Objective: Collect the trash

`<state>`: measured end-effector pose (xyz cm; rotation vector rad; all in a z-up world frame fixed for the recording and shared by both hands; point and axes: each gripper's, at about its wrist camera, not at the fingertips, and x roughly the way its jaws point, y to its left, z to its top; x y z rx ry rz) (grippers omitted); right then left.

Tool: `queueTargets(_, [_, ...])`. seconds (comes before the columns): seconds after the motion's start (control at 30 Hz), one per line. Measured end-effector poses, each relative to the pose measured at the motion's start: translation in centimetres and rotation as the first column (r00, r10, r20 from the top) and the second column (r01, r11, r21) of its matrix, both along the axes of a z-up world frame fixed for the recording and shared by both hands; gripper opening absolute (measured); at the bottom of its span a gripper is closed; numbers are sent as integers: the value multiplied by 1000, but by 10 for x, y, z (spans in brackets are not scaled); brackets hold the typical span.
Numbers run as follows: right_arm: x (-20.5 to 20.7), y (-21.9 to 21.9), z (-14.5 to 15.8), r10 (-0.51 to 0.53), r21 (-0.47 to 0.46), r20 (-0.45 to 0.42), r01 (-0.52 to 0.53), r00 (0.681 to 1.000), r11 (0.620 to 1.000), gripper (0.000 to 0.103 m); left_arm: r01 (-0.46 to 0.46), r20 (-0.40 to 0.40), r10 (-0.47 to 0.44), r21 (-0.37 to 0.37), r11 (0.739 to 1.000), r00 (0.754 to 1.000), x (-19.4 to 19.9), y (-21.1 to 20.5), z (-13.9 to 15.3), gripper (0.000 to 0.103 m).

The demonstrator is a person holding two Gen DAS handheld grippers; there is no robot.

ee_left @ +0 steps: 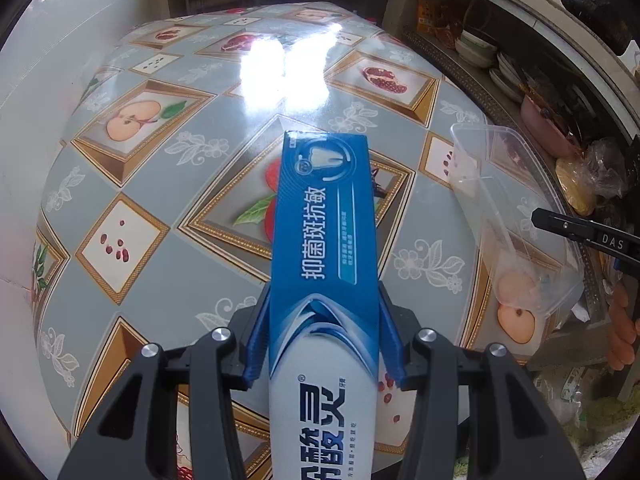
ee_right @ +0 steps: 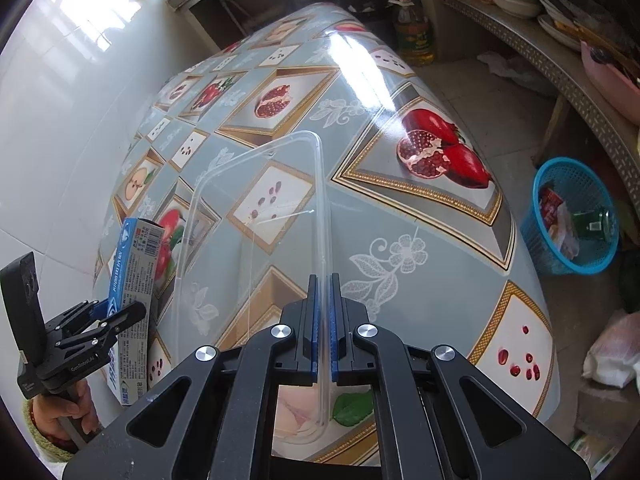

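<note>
Left claw [ee_left: 324, 336] grips a blue & white toothpaste box [ee_left: 324, 232], blue pads pressed on both long sides. Box runs forward from the claw, far end up over the surface [ee_left: 160, 264], clear of it. Blue end carries a tooth logo & white Chinese text; near end is white w/ big blue characters. From the right wrist cam the same box [ee_right: 136, 276] shows its barcode side at lower left, clamped in the left claw [ee_right: 116, 312], w/ a person's hand [ee_right: 66, 416] on the handle below.

Right claw [ee_right: 324, 320] is closed on the thin wall of a clear plastic container [ee_right: 256, 208]. Pads sit nearly together w/ only the wall edge between them. Container is see-through, rounded-rectangle rim, tilted, held above the surface; can't tell if its far edge touches. From the left wrist cam the container [ee_left: 516, 220] is at right, w/ the right claw [ee_left: 538, 216] tip at its edge, just beside the surface's right side.

Surface has a glossy grey-blue cloth w/ framed fruit prints: pomegranates, apple halves, seeds, white flower outlines. Bright window glare near its far end.

On the floor right of the surface stands a blue plastic basket [ee_right: 576, 216] holding trash: red wrapper, green bottle, pale packaging. Well apart from both claws. Behind it, a metal shelf [ee_right: 560, 64] w/ stacked bowls & plates. Yellow oil bottle [ee_right: 412, 28] on the floor past the far end. White tiled wall [ee_right: 60, 120] at left.
</note>
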<state>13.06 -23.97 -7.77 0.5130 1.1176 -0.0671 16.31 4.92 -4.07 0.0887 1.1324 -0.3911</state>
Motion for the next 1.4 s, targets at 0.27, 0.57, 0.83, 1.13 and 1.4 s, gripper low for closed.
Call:
queueTargets(0.27, [-2,-3,6,-14,-7,21,15,1000,1000,3,11,28,-10,-32,999,1000,1,-3,10,46])
queueTargets(0.57, [-5,-8,13,-24,-6,40,25,999,1000,3,27,63,-24,-36,999,998,2,-6,18,46])
queueTargets(0.83, [-8,-13,15,-30,-5,49,31,998,1000,3,38,88,-36,-17,999,995,0,-14,23,46])
queueTargets(1.13, [-7,-14,17,-28,-2,53,28,998,1000,3,39,104,-40,15,999,994,-4,-17,27,46])
queueTargets(1.4, [-7,-19,21,-35,-4,64,36,997,999,3,45,133,-51,46,998,990,-7,-23,32,46])
